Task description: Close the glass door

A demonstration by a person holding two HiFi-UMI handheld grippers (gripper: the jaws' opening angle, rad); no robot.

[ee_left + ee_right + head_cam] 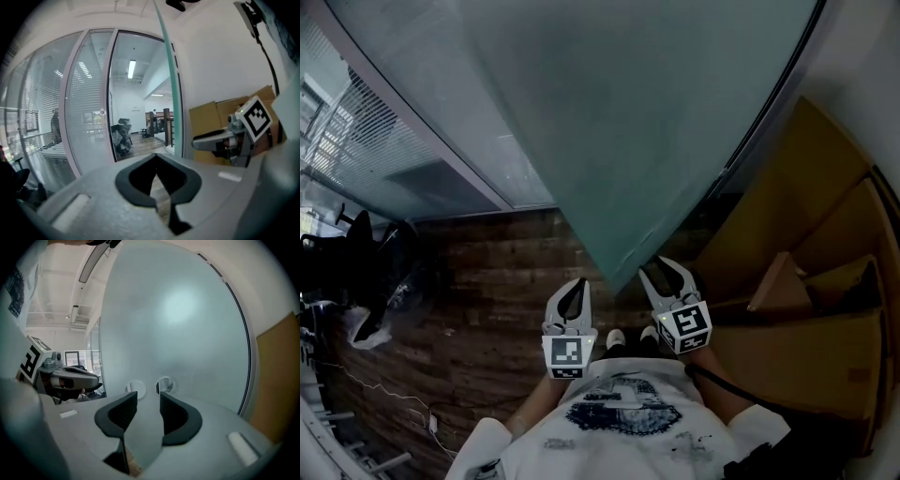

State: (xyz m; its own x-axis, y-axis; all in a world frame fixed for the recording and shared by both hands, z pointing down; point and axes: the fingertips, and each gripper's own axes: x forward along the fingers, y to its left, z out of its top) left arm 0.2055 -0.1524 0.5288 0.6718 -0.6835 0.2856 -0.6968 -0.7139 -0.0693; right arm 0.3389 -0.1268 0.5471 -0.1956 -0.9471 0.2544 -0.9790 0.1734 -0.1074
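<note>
Head view: frosted glass door (647,122) fills the upper frame from about 10 to 2 o'clock, and its lower corner comes down to just above centre, between the two grippers and nearer the right one. Left gripper (574,284) sits at 6 o'clock over the wood plank floor (487,281). Its fingers are closed tip to tip with nothing between them, and its own view shows only floor through the gap behind the tips. Right gripper (667,274) sits just right of it, at the door's lower edge. Its fingers stand apart, not clamped on anything. In the right gripper view the frosted pane shows straight ahead and through the gap, but I cannot tell whether a finger touches the glass. Two round holes (165,384) go through the pane just above the fingertips at 12 o'clock. In the left gripper view the door is seen edge-on as a thin green line at 12 to 1 o'clock, standing out from its frame. The doorway is open beside it. Stacked cardboard boxes (825,309) are at 3 to 4 o'clock. Glass partition with blinds (384,141) is at 9 to 10 o'clock.
</note>
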